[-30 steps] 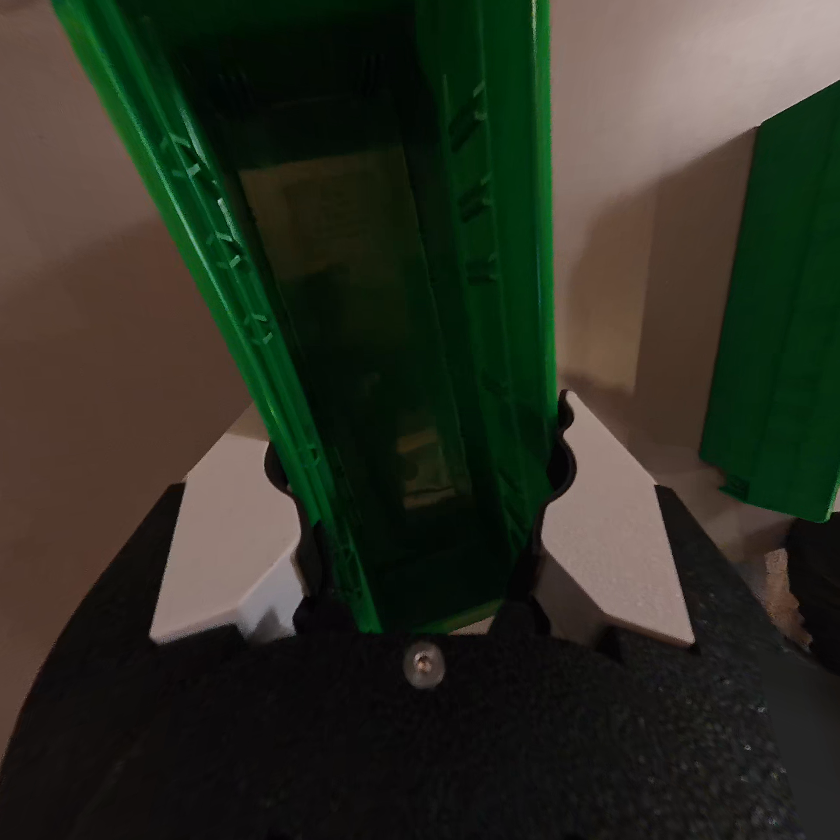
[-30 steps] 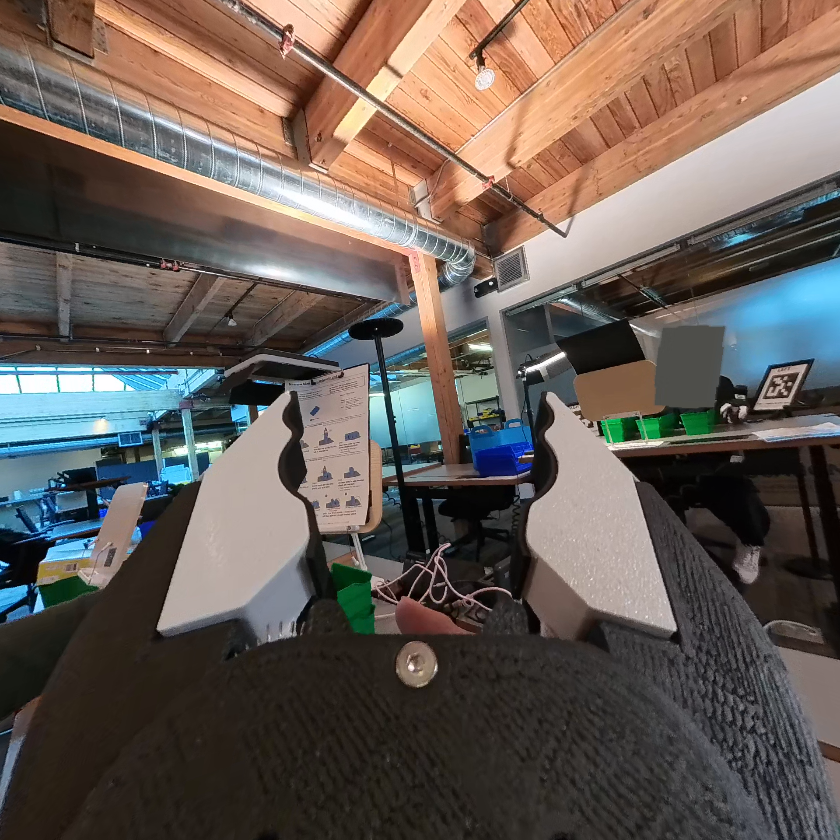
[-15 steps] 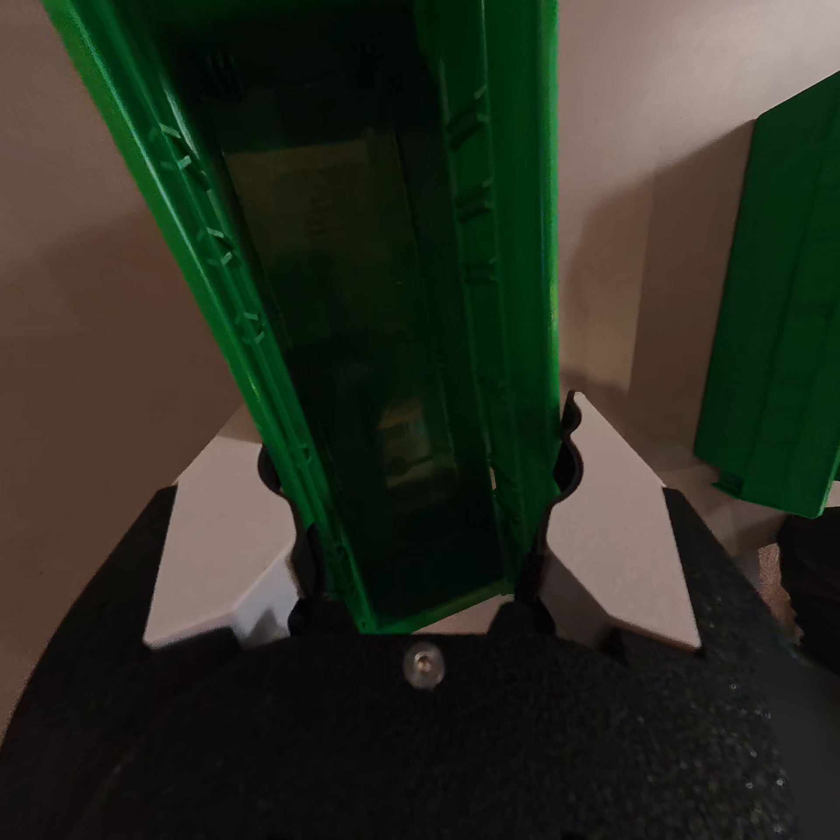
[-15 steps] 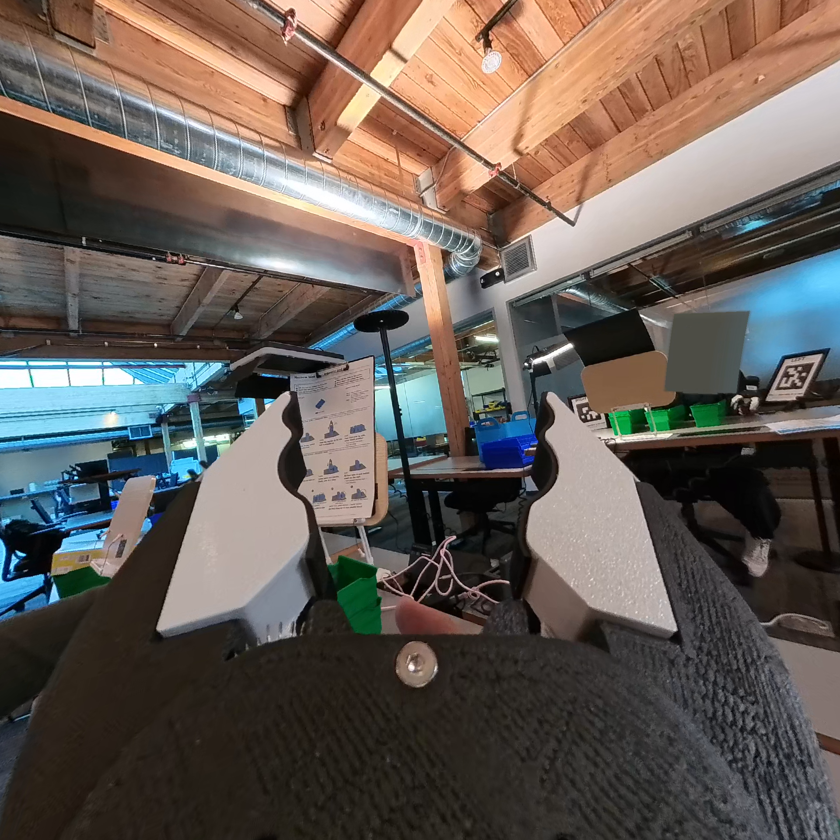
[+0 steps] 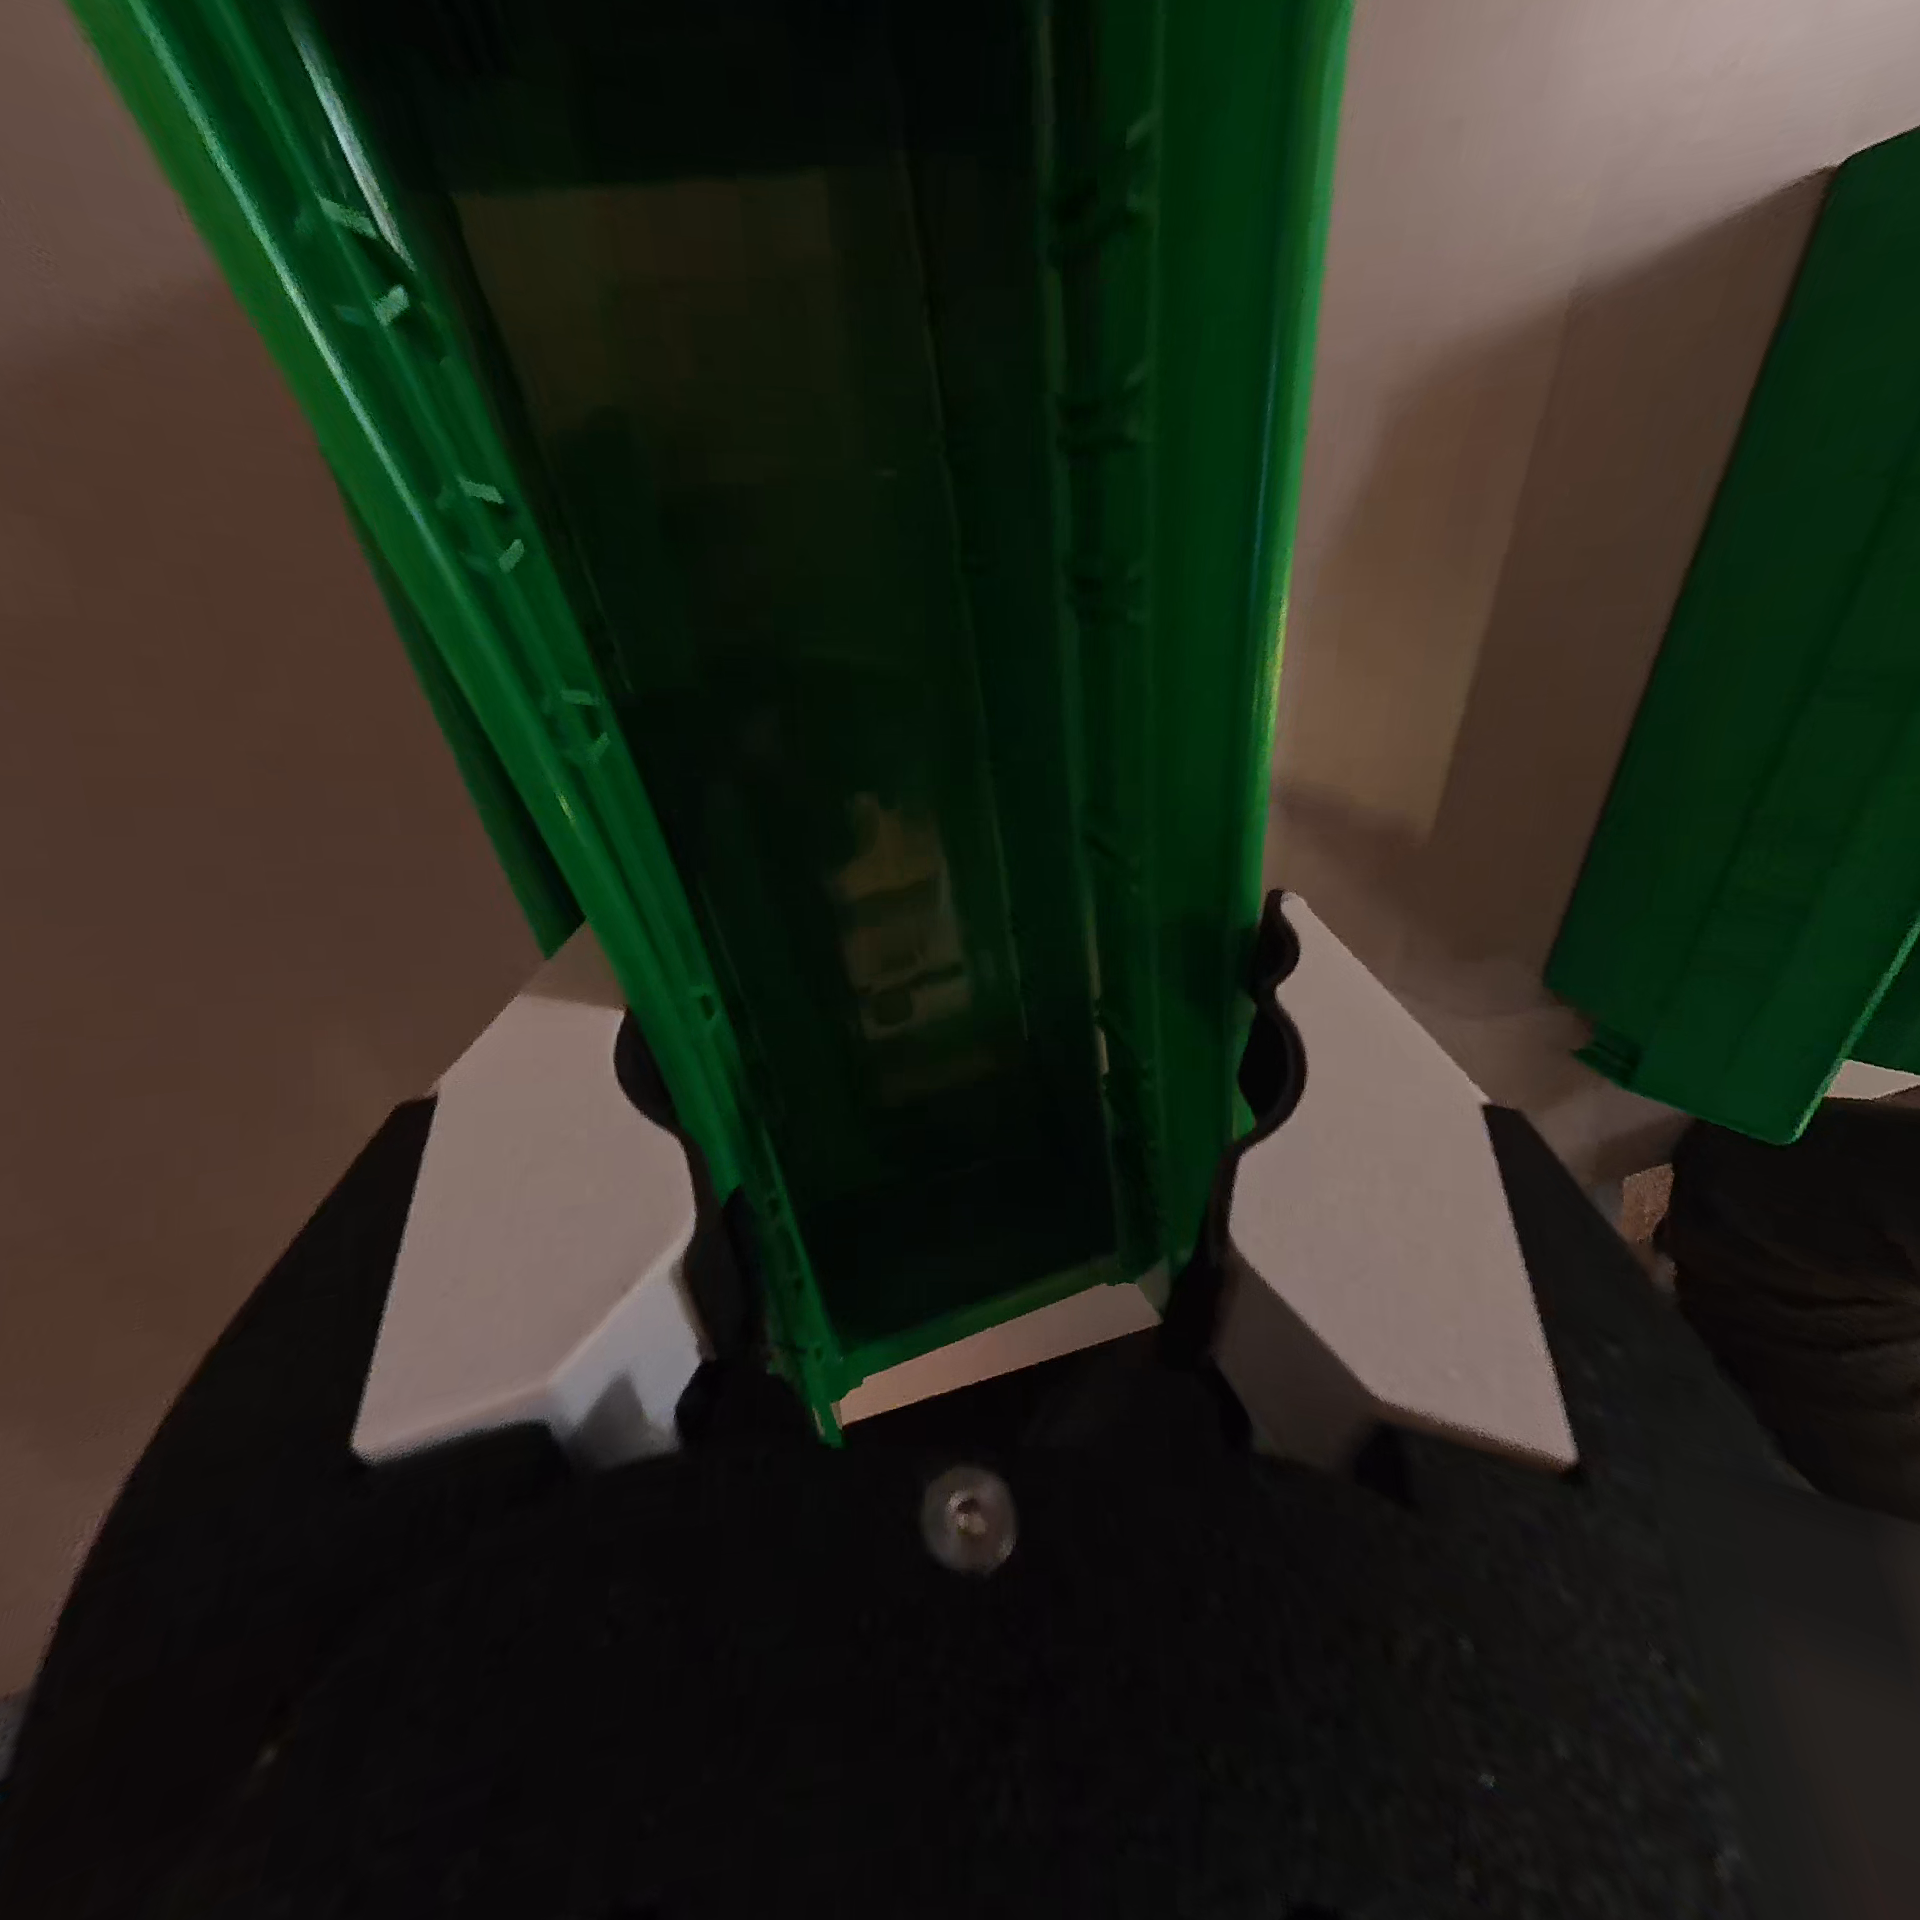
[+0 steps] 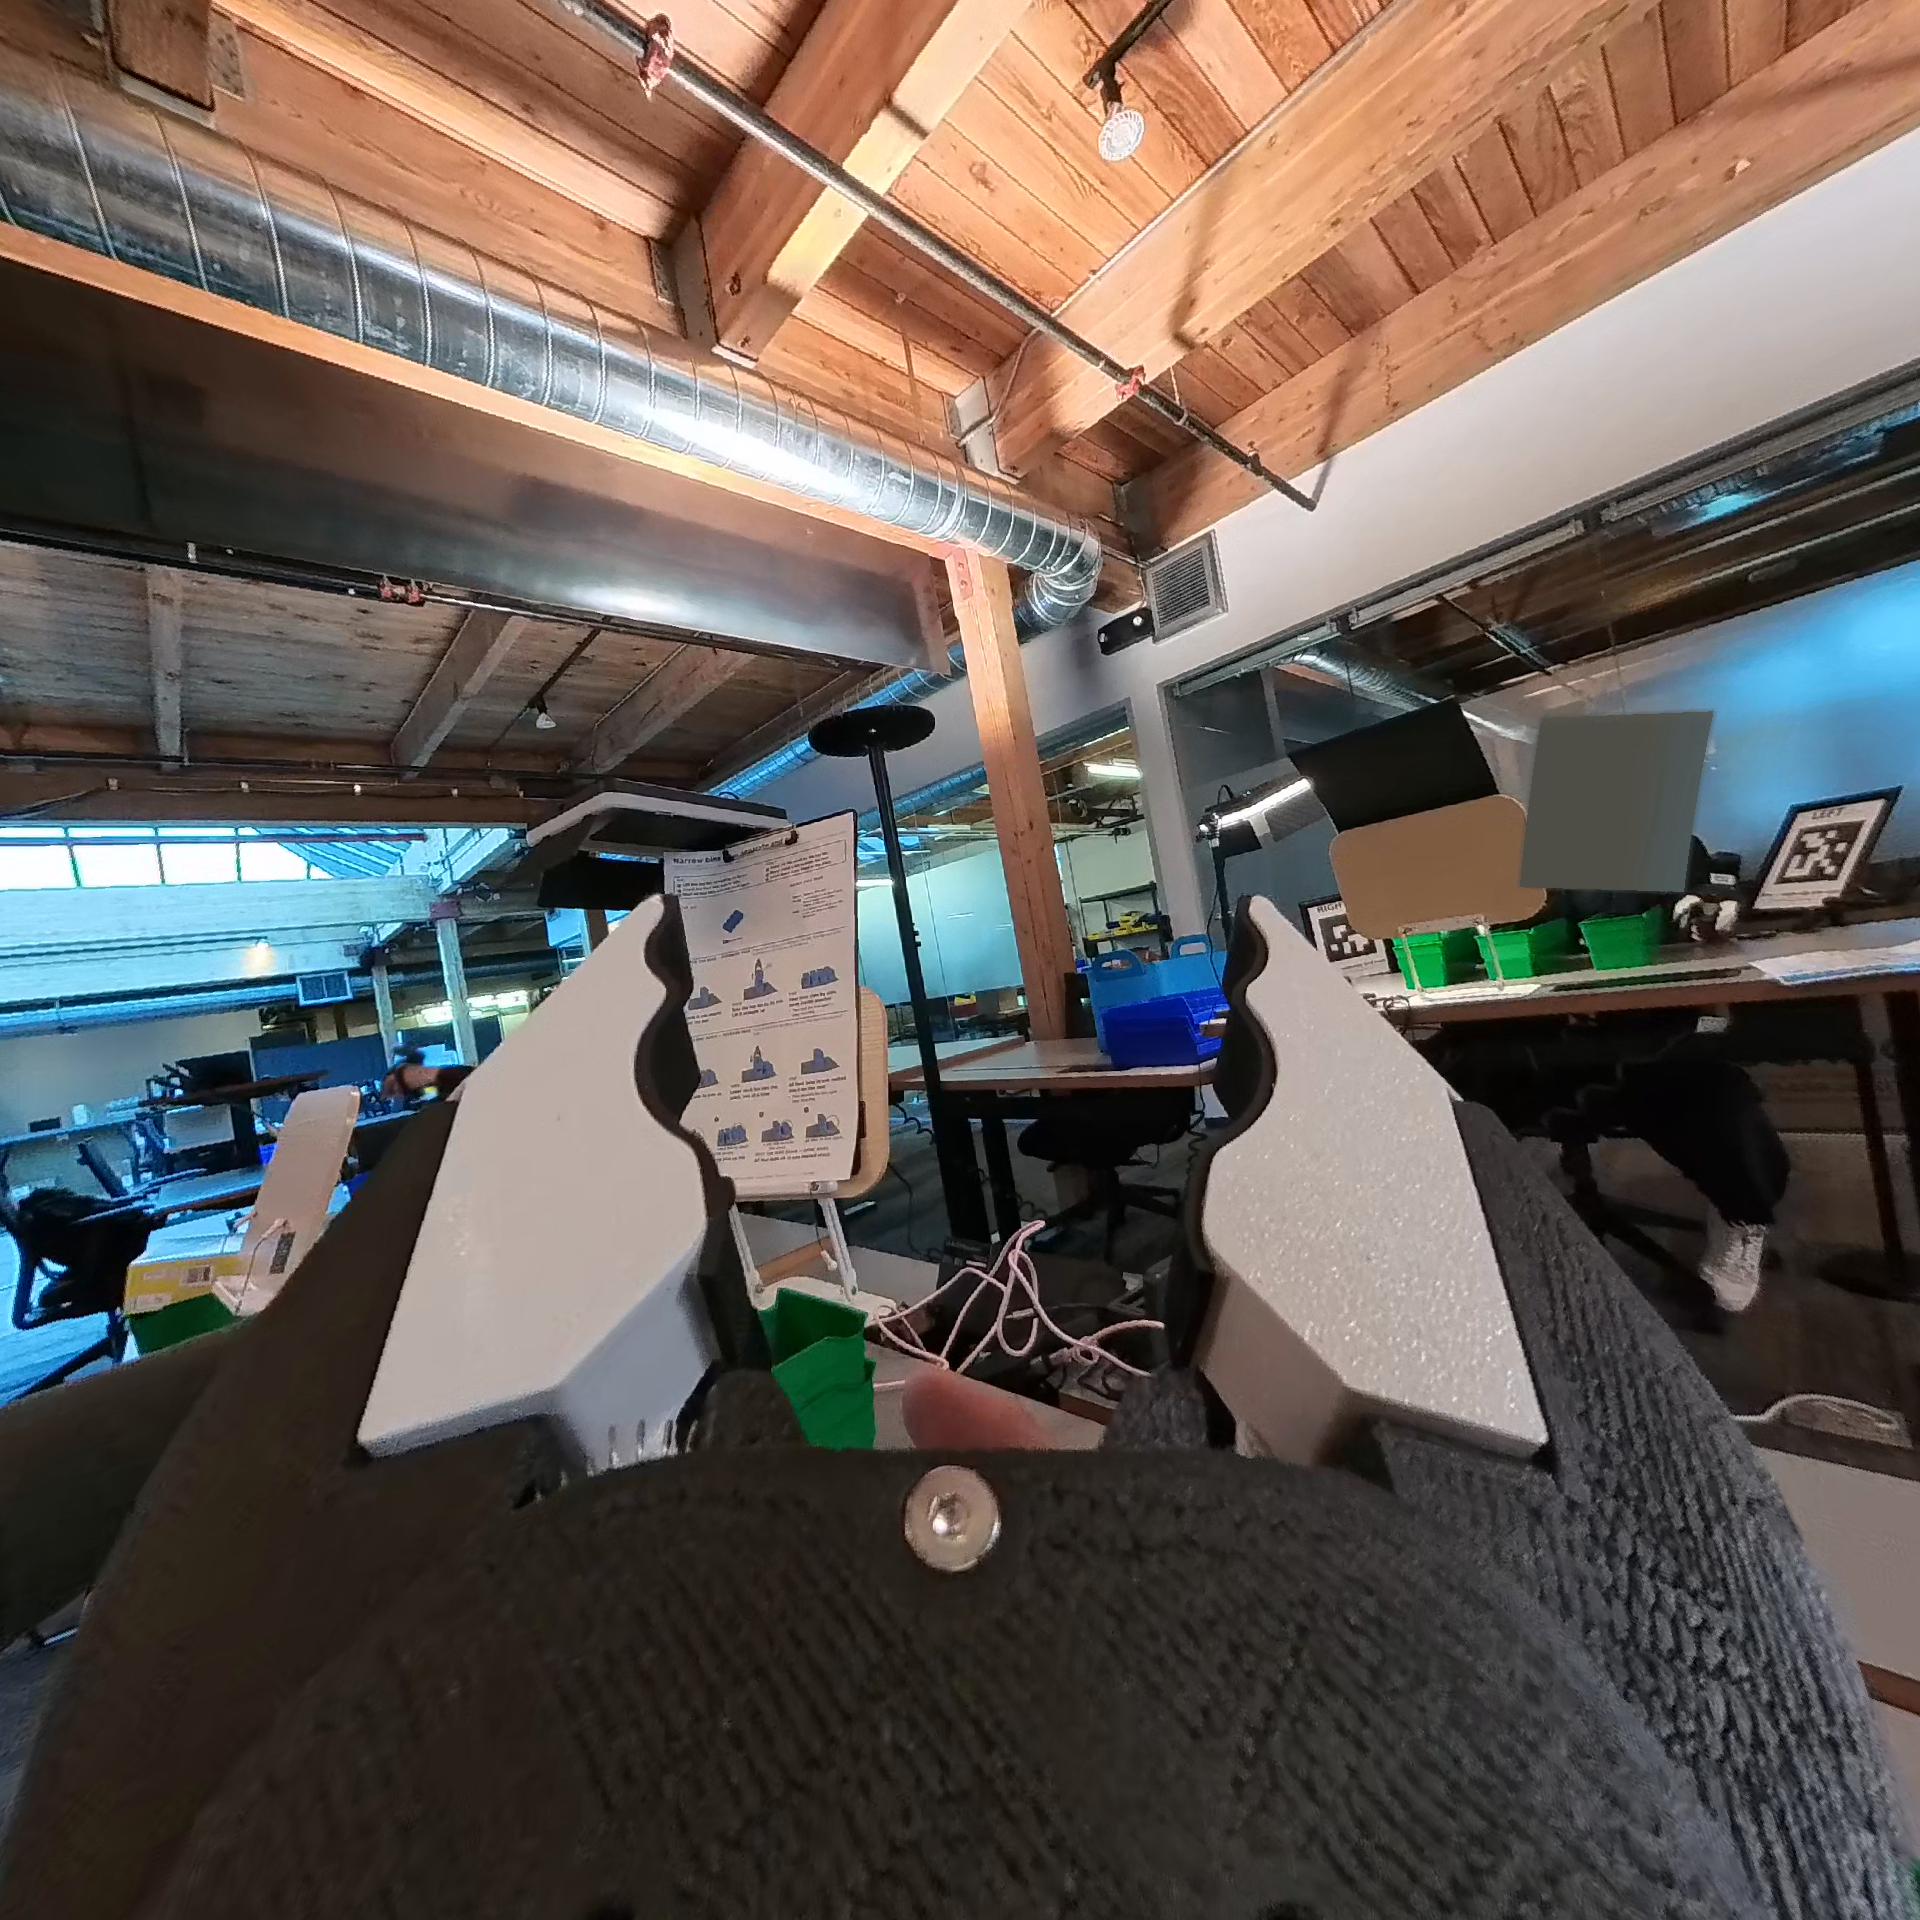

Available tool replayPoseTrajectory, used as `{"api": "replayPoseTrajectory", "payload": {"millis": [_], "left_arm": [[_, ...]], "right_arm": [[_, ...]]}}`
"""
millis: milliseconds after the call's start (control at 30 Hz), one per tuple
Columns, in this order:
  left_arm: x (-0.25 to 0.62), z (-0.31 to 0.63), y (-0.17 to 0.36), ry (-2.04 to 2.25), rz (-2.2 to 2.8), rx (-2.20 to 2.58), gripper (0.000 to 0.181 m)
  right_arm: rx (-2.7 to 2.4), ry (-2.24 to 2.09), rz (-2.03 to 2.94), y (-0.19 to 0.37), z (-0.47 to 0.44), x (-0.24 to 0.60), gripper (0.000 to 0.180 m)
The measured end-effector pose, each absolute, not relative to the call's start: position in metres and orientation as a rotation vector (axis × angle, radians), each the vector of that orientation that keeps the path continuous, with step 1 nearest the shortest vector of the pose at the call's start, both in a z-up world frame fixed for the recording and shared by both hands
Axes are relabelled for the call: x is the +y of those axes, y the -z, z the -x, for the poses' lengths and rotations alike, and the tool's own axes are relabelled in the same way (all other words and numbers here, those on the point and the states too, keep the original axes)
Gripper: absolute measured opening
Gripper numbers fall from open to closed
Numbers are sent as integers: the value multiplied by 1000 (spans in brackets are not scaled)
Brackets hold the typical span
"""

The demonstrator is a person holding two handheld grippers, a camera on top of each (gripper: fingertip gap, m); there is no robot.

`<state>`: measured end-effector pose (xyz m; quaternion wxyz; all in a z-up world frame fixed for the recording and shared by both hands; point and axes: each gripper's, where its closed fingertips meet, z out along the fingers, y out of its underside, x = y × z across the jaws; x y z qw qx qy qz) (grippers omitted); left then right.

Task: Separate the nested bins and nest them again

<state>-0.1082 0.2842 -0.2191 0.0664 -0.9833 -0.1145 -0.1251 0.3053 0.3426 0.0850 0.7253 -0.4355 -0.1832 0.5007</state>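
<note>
In the left wrist view a long narrow green bin (image 5: 831,644) runs forward between my fingers, open side toward the camera. My left gripper (image 5: 935,935) is shut on it, with the pads against both long walls. A second green edge (image 5: 499,790) shows just beyond its left wall; I cannot tell whether that is another bin nested under it. Another green bin (image 5: 1745,644) lies apart at the right. My right gripper (image 6: 954,914) is open and empty, pointing up into the room. A green bin corner (image 6: 821,1371) shows low between its fingers.
The bins lie on a pale tabletop (image 5: 208,727). In the right wrist view a fingertip (image 6: 966,1413) shows at the gripper base. An instruction sheet on a stand (image 6: 774,997) and loose cables (image 6: 997,1309) are just ahead, with desks and more bins farther off.
The held bin's near end has slid a little forward from the left gripper's base, and a second green edge has appeared on its left. The right gripper's view has shifted slightly; it stays open.
</note>
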Motion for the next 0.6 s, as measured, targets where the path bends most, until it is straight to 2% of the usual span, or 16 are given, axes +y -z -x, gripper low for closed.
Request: {"api": "replayPoseTrajectory", "payload": {"millis": [133,367,500,600], "left_arm": [[289,104,212,461,2918,-355,115],[273,77,206,415,2921,-266,150],[262,59,200,497,3009,-165,159],[248,46,194,681,3106,-131,159]], "right_arm": [[-406,-1103,964,-85,-304,343,103],[-387,-1101,962,-85,-309,346,104],[-384,-1103,980,-82,-308,351,104],[-383,-1106,987,-80,-308,354,104]]}}
